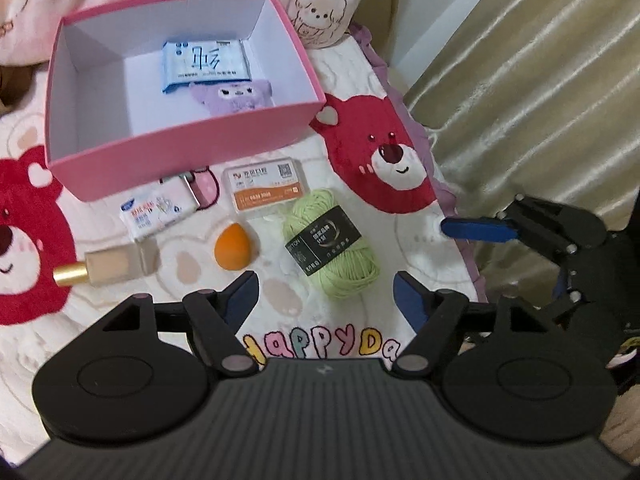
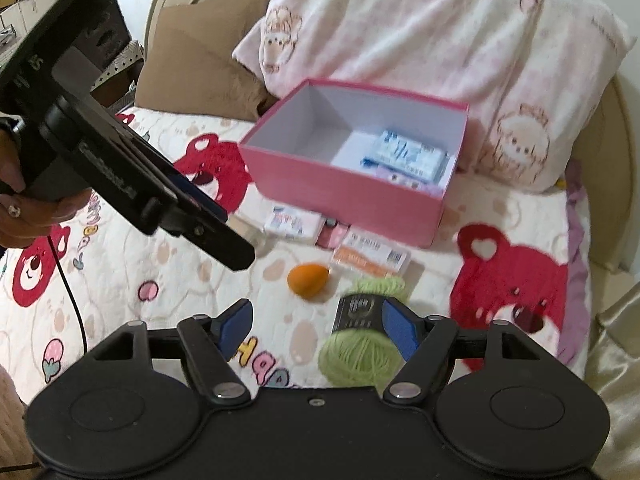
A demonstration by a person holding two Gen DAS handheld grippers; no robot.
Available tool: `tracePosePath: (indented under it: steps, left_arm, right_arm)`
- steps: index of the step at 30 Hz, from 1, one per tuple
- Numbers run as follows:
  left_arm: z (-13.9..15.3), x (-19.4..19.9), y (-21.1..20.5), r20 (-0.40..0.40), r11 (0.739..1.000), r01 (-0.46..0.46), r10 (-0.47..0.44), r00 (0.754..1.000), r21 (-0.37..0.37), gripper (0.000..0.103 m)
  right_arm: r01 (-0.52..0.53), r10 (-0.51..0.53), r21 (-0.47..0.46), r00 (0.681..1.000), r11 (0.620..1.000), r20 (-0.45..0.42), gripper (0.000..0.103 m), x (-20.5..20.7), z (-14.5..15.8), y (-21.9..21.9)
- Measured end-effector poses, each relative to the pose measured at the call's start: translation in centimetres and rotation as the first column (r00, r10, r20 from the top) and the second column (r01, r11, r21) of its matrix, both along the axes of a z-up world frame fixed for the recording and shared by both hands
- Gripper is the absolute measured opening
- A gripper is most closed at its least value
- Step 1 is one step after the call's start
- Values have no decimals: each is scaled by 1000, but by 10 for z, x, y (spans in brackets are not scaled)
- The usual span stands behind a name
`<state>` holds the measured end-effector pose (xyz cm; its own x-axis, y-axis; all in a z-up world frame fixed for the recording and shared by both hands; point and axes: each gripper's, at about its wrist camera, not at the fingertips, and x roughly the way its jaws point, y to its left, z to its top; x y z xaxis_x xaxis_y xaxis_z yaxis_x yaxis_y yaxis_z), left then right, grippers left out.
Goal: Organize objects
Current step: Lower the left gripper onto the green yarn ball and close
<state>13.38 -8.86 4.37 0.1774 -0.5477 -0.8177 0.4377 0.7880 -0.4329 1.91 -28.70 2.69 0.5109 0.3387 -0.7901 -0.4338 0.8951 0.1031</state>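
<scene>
A pink box (image 1: pixel 192 148) (image 2: pixel 344 196) stands open on the bed, holding a blue-white wipes pack (image 1: pixel 206 65) (image 2: pixel 408 154) and a purple plush (image 1: pixel 234 96). In front of it lie a green yarn ball (image 1: pixel 332 244) (image 2: pixel 360 344), an orange sponge egg (image 1: pixel 236 246) (image 2: pixel 308 276), an orange-white card case (image 1: pixel 266 190) (image 2: pixel 372 258), a white tissue pack (image 1: pixel 158 210) (image 2: pixel 294 222), a pink item (image 1: pixel 204 188) and a foundation bottle (image 1: pixel 110 266). My left gripper (image 1: pixel 326 298) is open above the blanket, empty. My right gripper (image 2: pixel 316 326) is open, its right finger beside the yarn.
The bed carries a white blanket (image 1: pixel 360 92) with red bear prints. Pink pillows (image 2: pixel 460 32) lie behind the box. A beige curtain (image 1: pixel 540 80) hangs past the bed's right edge. The right gripper shows in the left wrist view (image 1: pixel 476 229).
</scene>
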Motion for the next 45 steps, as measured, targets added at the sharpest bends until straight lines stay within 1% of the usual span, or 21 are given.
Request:
tracePosePath:
  steps: [3, 5, 9, 13, 16, 17, 19, 21, 22, 24, 26, 29, 31, 33, 36, 37, 39, 41, 42, 44, 45]
  left_arm:
    - [-15, -2, -4, -29, 1000, -4, 3, 1000, -13, 76]
    - [-24, 0, -5, -47, 1000, 4, -4, 999, -3, 76]
    - [-41, 4, -4, -65, 1000, -22, 23, 998, 17, 77]
    - [-56, 3, -9, -59, 1000, -24, 24, 998, -1, 78]
    - [-69, 1, -16, -57, 999, -25, 24, 998, -31, 78]
    - [-75, 2, -18, -58, 998, -37, 34, 998, -54, 78]
    - [-85, 5, -22, -72, 990, -77, 68, 995, -115, 80]
    - [-98, 10, -31, -96, 979, -140, 126, 987, -146, 81]
    - [-105, 12, -36, -116, 973, -162, 144, 983, -166, 81]
    - [-117, 13, -44, -160, 959, -193, 162, 974, -206, 81]
    - [-127, 11, -52, -179, 958, -204, 169, 969, -199, 81]
    - [-139, 6, -57, -148, 966, -215, 194, 970, -145, 81]
    - [-148, 5, -57, -138, 965, -230, 213, 967, -125, 81]
    - [-159, 4, -53, -150, 959, -248, 228, 962, -137, 85]
    - [-169, 3, -46, -178, 945, -276, 246, 953, -174, 86]
    - [-172, 2, -45, -180, 942, -281, 249, 952, -185, 86]
    - [-179, 2, -44, -185, 930, -302, 265, 946, -211, 85]
    - [-181, 3, -44, -197, 924, -309, 268, 943, -226, 80]
    - [-181, 2, -46, -185, 927, -297, 257, 948, -230, 77]
    - [-177, 0, -53, -133, 941, -241, 214, 968, -238, 60]
    - [-173, -3, -57, -101, 946, -218, 199, 975, -240, 59]
  right_arm:
    - [7, -7, -6, 1000, 1000, -20, 77, -1, -21, -1]
    - [18, -19, -17, 999, 1000, -26, 78, -2, -33, 0]
    - [36, -37, -19, 998, 999, -52, 78, 2, -55, -2]
    - [71, -72, -30, 997, 997, -31, 78, 5, -71, -4]
    - [130, -130, 1, 991, 992, 12, 81, 6, -79, -9]
    - [141, -141, 16, 990, 990, 23, 83, 6, -82, -11]
    - [151, -154, 72, 987, 986, 39, 83, 6, -90, -16]
    - [160, -164, 158, 986, 974, 9, 83, 8, -98, -24]
    - [173, -174, 172, 985, 970, -8, 83, 10, -100, -26]
    - [172, -175, 179, 984, 969, 2, 83, 10, -104, -28]
    - [164, -167, 178, 986, 970, 4, 83, 9, -110, -28]
    - [190, -190, 173, 982, 966, -15, 83, 10, -122, -34]
    - [197, -194, 172, 980, 965, -31, 83, 12, -128, -37]
    - [203, -198, 172, 979, 964, -43, 84, 14, -135, -40]
    - [227, -219, 157, 974, 961, -65, 84, 20, -143, -44]
    - [219, -213, 173, 975, 960, -55, 82, 19, -142, -47]
    - [199, -194, 203, 980, 959, -44, 74, 18, -140, -51]
    - [193, -187, 200, 981, 961, -46, 71, 17, -142, -51]
    - [188, -182, 193, 982, 963, -47, 71, 18, -144, -51]
    - [183, -177, 172, 983, 968, -48, 70, 18, -146, -48]
    - [182, -176, 165, 983, 969, -48, 70, 18, -147, -47]
